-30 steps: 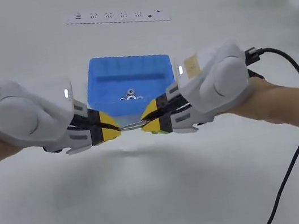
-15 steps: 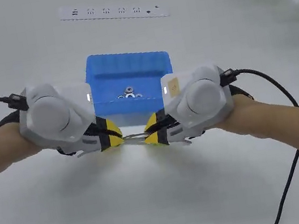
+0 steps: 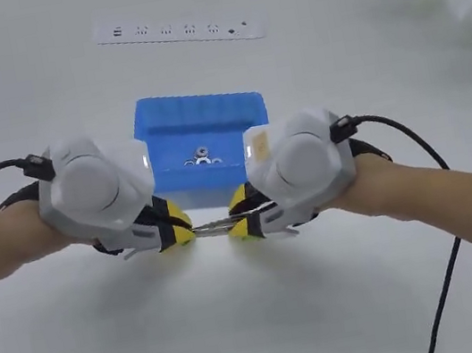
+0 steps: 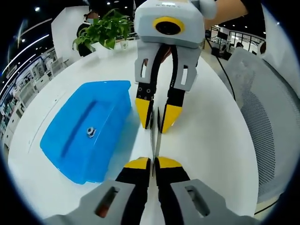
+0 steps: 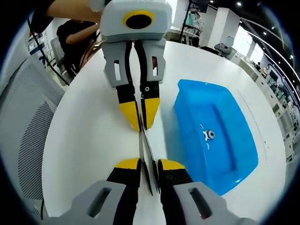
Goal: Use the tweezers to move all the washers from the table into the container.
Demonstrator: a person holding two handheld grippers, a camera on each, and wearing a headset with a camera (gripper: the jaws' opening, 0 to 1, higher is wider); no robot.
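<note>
Tweezers [image 3: 217, 226] held at both ends, near the blue container [image 3: 198, 115].
Left gripper [image 3: 182, 233] and right gripper [image 3: 241, 226] fingers are clamped on them; the right gripper's label [image 3: 259, 144] is illegible.

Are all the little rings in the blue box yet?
Some washers already lie in the blue container. Right now the left gripper and right gripper both pinch the tweezers between them. Whether more washers wait on the table, I can't tell.
</note>
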